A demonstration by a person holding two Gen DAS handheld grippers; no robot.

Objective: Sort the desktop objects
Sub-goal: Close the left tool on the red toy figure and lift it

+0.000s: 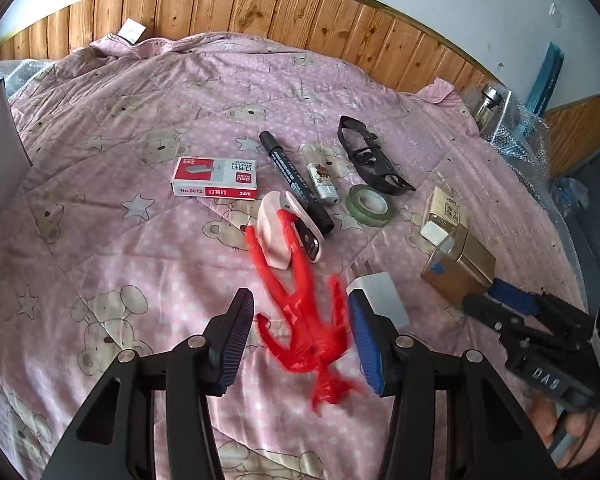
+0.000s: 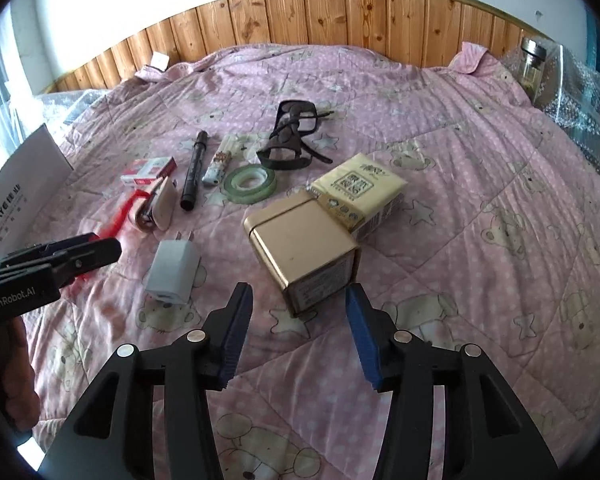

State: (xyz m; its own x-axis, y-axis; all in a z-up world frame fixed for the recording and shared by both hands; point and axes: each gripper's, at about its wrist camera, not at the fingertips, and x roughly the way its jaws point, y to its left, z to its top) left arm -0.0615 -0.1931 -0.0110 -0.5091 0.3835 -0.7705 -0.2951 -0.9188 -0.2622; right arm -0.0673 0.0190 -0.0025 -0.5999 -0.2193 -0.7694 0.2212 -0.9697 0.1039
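A red plastic figure point(image 1: 300, 276) lies blurred on the pink quilt point(image 1: 140, 260), its body between the fingers of my left gripper point(image 1: 300, 296), which is open. Its legs reach up to a pink-and-white stapler point(image 1: 276, 236). A white charger plug point(image 1: 380, 296) lies just beyond the left gripper's right finger. My right gripper point(image 2: 299, 290) is open, its fingertips on either side of the near end of a gold tin point(image 2: 300, 248). A yellow tissue pack point(image 2: 360, 190) touches the tin's far side.
Beyond lie a staples box point(image 1: 216, 178), black marker point(image 1: 296, 182), lighter point(image 1: 320, 176), green tape roll point(image 1: 370, 204) and black glasses point(image 1: 370, 156). A white carton point(image 2: 24, 184) stands at the left edge. A glass bottle point(image 2: 534, 68) stands on bubble wrap at the far right.
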